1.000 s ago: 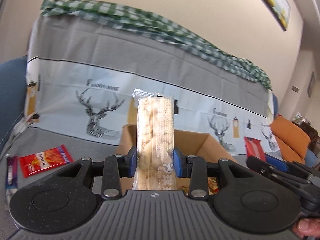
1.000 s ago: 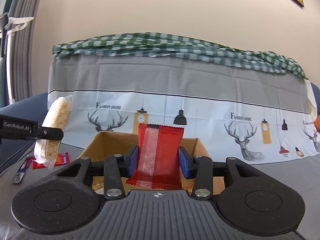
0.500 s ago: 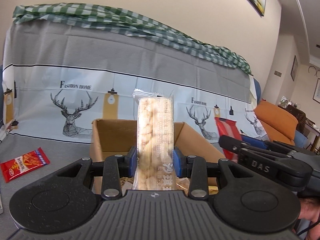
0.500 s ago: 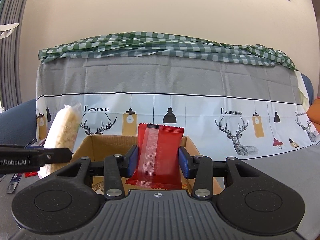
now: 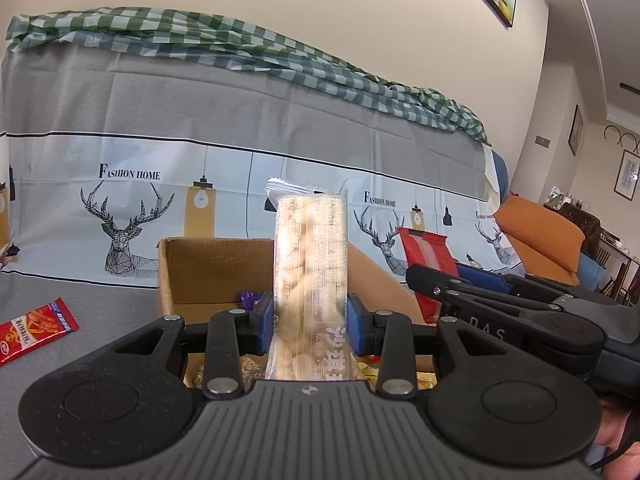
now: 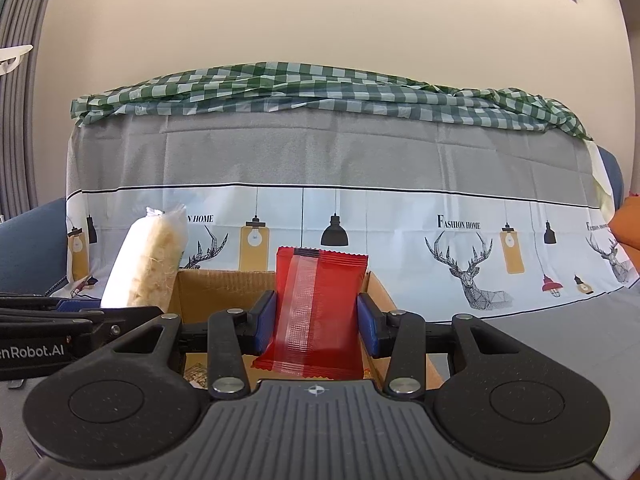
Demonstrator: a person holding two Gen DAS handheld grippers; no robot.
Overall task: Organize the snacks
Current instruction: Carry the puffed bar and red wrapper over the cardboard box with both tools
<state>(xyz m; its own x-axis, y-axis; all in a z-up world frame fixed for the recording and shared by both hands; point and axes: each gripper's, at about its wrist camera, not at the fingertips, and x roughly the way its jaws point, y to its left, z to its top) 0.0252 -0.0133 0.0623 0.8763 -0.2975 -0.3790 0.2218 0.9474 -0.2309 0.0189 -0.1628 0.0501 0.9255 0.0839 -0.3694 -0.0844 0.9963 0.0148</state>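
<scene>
My left gripper (image 5: 310, 326) pinches a clear packet of pale puffed snack (image 5: 310, 264), standing upright just above the near edge of the cardboard box (image 5: 208, 272). My right gripper (image 6: 316, 326) clamps a red packet (image 6: 318, 304) with a clear seam strip down its middle, also upright over the box. Inside the box lie a purple wrapper (image 5: 249, 300) and yellowish packets, too hidden to tell apart. Left of the box, a red snack sachet (image 5: 36, 332) lies flat on the grey cover.
</scene>
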